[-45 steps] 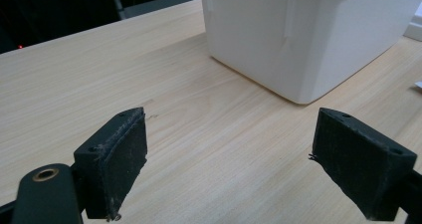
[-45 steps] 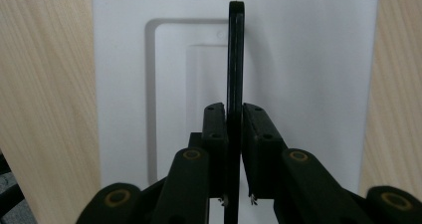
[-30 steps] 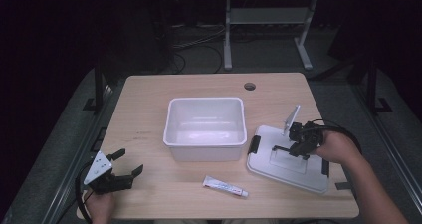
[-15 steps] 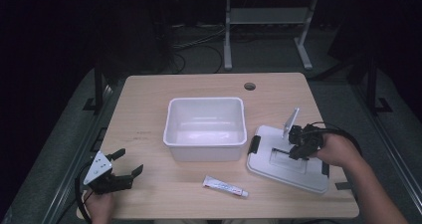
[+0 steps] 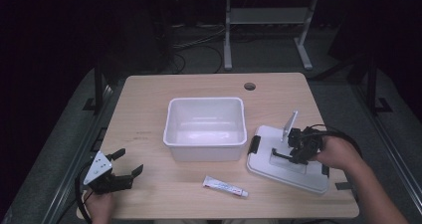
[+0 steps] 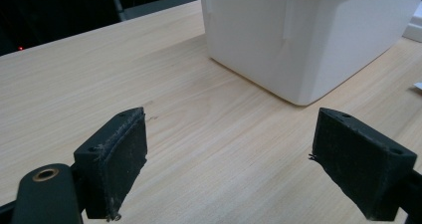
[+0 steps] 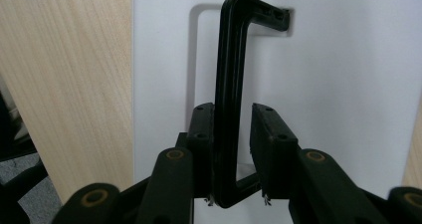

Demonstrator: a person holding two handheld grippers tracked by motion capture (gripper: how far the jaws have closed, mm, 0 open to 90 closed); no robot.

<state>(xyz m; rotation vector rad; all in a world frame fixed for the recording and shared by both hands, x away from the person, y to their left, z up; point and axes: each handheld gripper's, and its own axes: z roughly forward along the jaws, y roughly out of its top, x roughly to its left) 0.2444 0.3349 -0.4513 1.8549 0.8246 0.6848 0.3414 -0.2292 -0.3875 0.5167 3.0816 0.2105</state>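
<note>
A white lid [image 5: 298, 176] lies flat on the table's right side, with a black handle [image 5: 279, 155] standing up from it. My right gripper [image 5: 291, 147] straddles that handle [image 7: 229, 59]. Its jaws have just been opening: one pad still sits against the bar and the other stands a little off it, so the grip is open. An empty white bin [image 5: 205, 152] stands mid-table. A white tube [image 5: 225, 186] lies in front of it. At the front left corner my left gripper [image 5: 129, 160] rests open, its jaws [image 6: 229, 169] wide apart over bare wood.
The bin's near corner [image 6: 298, 40] shows ahead of the left gripper. A round cable hole [image 5: 249, 86] sits in the table's far edge. A metal stand [image 5: 263, 20] stands on the floor beyond the table. Bare wood runs along the lid [image 7: 64, 84].
My right gripper's jaws have parted slightly around the lid's handle and the hand has shifted a little. The left gripper has not moved.
</note>
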